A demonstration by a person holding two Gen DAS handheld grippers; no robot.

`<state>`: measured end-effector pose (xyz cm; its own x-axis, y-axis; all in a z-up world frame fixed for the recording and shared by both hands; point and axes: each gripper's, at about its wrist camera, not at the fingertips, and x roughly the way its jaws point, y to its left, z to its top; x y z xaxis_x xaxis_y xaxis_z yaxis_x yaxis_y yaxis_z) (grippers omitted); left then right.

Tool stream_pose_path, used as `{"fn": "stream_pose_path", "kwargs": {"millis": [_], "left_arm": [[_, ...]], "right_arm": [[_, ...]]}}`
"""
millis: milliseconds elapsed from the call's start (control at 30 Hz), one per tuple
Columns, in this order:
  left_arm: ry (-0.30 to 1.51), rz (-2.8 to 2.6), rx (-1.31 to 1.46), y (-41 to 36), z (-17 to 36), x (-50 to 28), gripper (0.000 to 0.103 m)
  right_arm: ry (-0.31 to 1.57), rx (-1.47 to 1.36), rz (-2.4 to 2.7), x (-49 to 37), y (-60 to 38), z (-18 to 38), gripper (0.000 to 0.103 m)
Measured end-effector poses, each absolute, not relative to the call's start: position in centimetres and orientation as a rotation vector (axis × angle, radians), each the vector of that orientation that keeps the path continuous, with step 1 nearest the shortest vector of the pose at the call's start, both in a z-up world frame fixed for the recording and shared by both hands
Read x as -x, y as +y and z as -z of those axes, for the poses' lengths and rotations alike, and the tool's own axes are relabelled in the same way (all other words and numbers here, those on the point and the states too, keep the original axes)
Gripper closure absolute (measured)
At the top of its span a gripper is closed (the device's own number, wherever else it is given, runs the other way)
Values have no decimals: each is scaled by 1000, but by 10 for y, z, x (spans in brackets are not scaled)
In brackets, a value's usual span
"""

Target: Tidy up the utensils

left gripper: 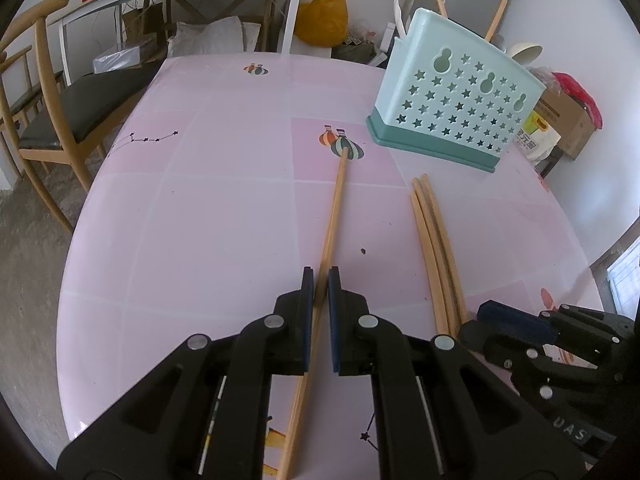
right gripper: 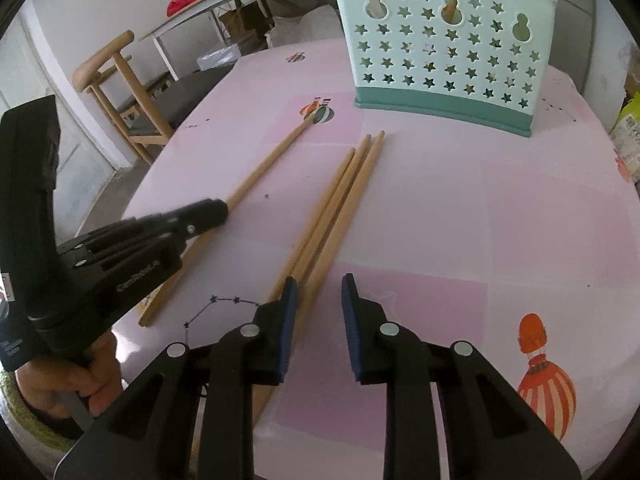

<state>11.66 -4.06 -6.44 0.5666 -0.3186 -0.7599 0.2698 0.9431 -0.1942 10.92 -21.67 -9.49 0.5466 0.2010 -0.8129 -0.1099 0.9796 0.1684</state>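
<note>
Pinching one chopstick [left gripper: 334,216], left gripper [left gripper: 321,280] angles downward (right gripper [right gripper: 319,286] beside).

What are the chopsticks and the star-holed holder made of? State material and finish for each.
Chopsticks: apparently wood or bamboo, matte tan, with faint lengthwise grain.
Holder: looks like molded plastic, smooth and slightly glossy, pale mint over a darker teal base, with clean punched star and gourd-shaped holes.
</note>
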Motion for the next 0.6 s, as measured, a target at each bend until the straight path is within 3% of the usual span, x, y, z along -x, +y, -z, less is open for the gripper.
{"fn": "stream_pose_path", "kwargs": {"millis": [267,600], "left_arm": [[908,333,60,-39,65,-116,98],[1086,415,172,-17,61,-100,99]], "right_arm": [[967,-96,-117,-109,-234,95,96],[1016,-117,-85,-92,-277,93,96]]}}
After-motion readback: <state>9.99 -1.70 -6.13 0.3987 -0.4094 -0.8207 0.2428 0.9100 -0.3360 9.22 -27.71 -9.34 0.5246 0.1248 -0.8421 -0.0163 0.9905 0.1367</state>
